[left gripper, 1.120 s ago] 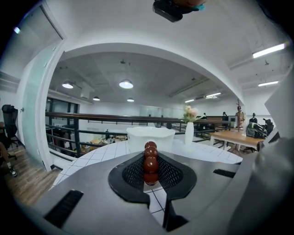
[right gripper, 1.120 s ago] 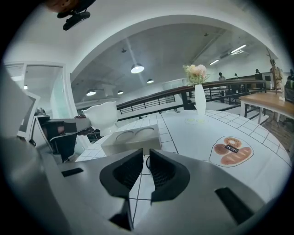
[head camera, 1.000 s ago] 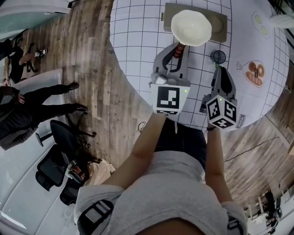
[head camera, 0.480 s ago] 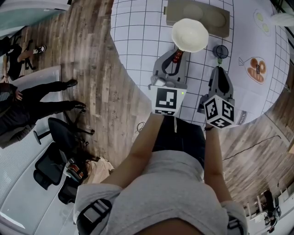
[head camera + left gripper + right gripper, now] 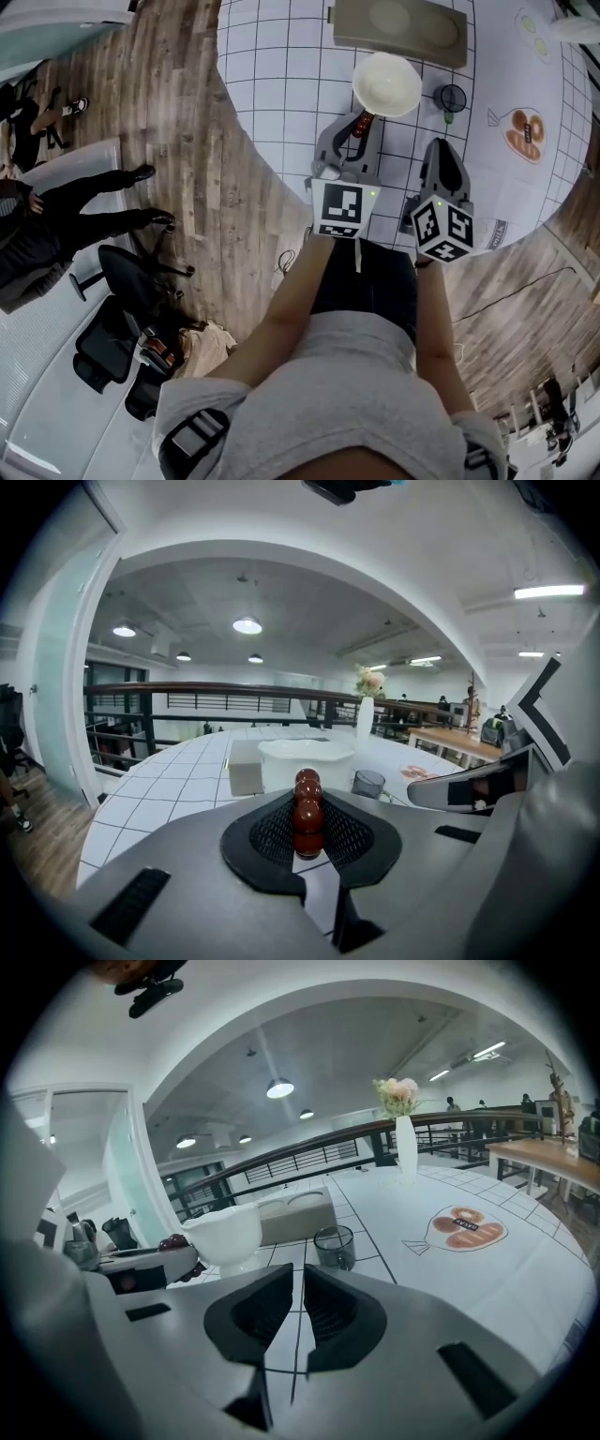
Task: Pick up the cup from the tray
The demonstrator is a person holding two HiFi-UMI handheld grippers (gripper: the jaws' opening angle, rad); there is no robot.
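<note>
Left tongs (image 5: 307, 808) clamp the white cup's (image 5: 386, 84) red beaded handle (image 5: 307, 789), near the tray (image 5: 349, 26). Right tongs (image 5: 298, 1290), jaws just closing, stand slightly apart and empty.

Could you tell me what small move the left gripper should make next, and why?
Probably lower the left gripper gently until the white cup sits on the table: its jaws grip the cup's red beaded handle, and the cup is already clear of the tray.
</note>
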